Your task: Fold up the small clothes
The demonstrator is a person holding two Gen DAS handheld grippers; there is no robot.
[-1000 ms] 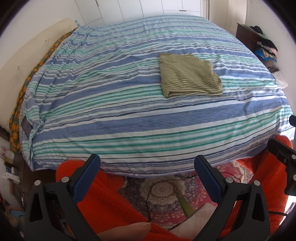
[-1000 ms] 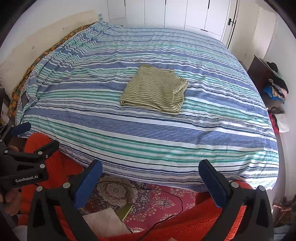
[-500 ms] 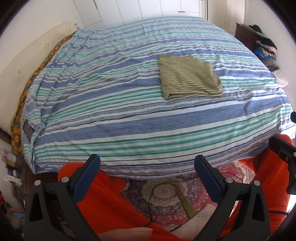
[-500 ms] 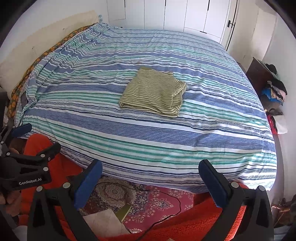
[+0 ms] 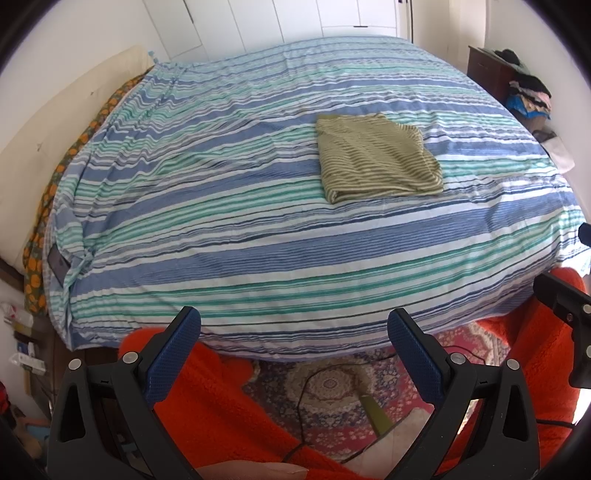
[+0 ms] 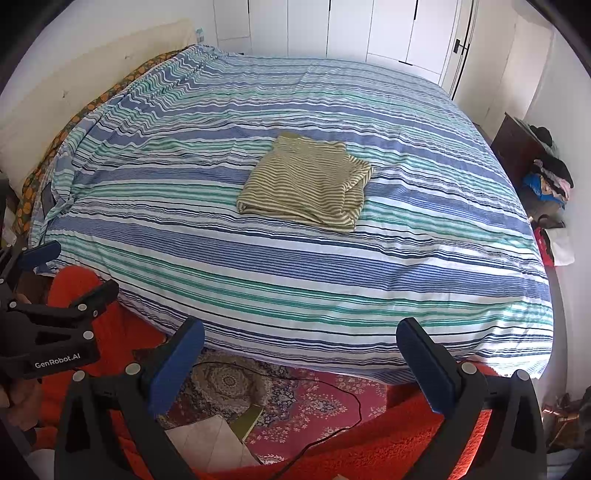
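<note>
**Both grippers held back from the bed, folded garment lying alone on the cover**

Nearest the cameras, the left gripper (image 5: pixel 293 332) hangs with its blue-padded fingers (image 5: pixel 173 354) spread wide and nothing between them, off the near edge of the bed (image 5: pixel 258 258) and above the floor. The right gripper (image 6: pixel 301 343) is likewise spread wide and empty, also short of the bed's near edge; in its view the left gripper appears at the far left, beside the bed's near-left corner.

Below both grippers, in front of the bed, bright orange-red fabric (image 5: pixel 221 406) fills the lower frame, and between its folds a patterned rug (image 6: pixel 258 387) shows with a thin black cable (image 6: pixel 332 384) running across it.

Past the near edge, the bed's blue, green and white striped cover spreads flat and bare up to the middle. There the olive striped garment (image 6: pixel 306 181) lies folded into a rough rectangle, resting on the cover around the bed's centre, well apart from both grippers and touched by neither.

Beyond the bed's far edge stand white cupboard doors (image 6: pixel 369 29). To the bed's right, a dark dresser (image 6: pixel 517 147) carries a heap of clothes (image 6: pixel 550 177).
</note>
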